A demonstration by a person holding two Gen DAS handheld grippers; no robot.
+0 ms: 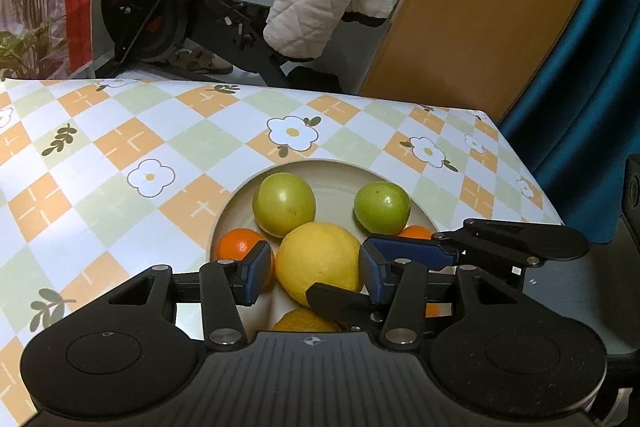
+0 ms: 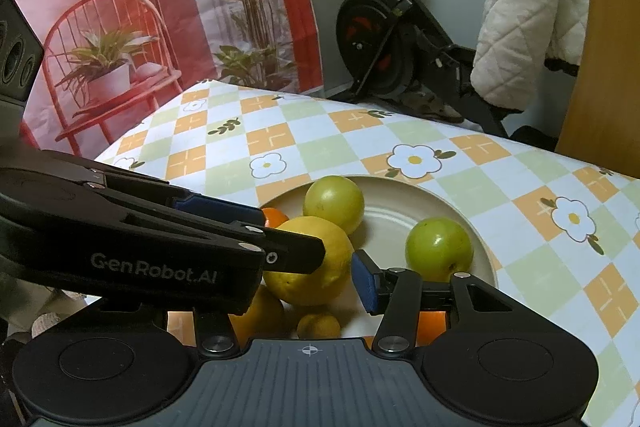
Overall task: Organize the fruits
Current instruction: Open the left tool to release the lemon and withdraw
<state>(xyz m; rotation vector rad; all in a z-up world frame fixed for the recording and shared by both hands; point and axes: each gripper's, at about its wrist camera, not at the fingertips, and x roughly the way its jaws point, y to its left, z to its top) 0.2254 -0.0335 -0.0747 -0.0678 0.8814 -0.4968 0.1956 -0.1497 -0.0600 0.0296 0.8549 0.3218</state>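
A cream plate sits on the desk, which wears a checked cloth with white flowers, and the fruit is heaped on it. The big lemon lies near the middle of the plate, with two green fruits behind it, one at the back left and one at the back right. An orange lies to the lemon's left, another orange peeks out at the right, and a small yellow fruit lies nearest the camera. The left claw hangs low over the plate, spread wide, its blue pads standing either side of the lemon; whether they touch the peel I cannot tell. The right claw reaches in from the right, also wide apart, one pad just beside the lemon and the other hidden behind the left claw, which crosses the right wrist view; it grips nothing that I can see. Behind the desk stand an exercise bike and a white quilted blanket.
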